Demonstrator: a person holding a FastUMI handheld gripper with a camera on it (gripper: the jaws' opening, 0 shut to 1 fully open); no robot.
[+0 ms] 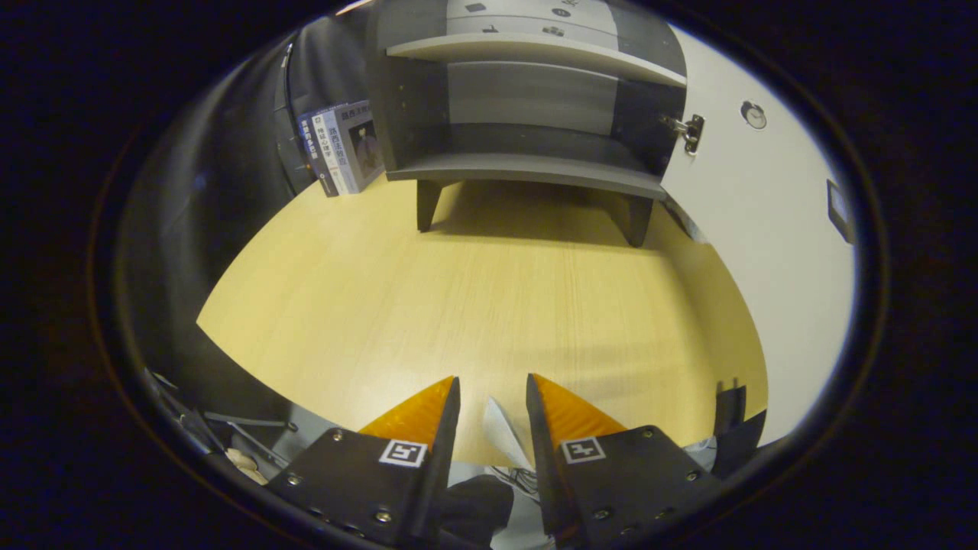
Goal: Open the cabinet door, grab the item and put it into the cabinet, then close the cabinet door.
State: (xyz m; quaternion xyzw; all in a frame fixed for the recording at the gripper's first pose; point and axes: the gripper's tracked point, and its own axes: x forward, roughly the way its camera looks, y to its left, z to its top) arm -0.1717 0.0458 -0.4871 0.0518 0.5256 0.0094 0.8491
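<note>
Wooden tabletop [474, 305], open-fronted cabinet [527, 99] facing the gripper [493, 389], door [764, 229] swung right, jaws parted, empty.

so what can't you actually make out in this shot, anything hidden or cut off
- Cabinet: its top is cut off by the gripper view's edge; the small things up there are too small to name.
- Open door: its far edge is cut off.
- Books left of the cabinet: partly hidden behind its side panel.
- Gripper: fingers apart, nothing between them; the clutter below the table edge is unclear.
</note>
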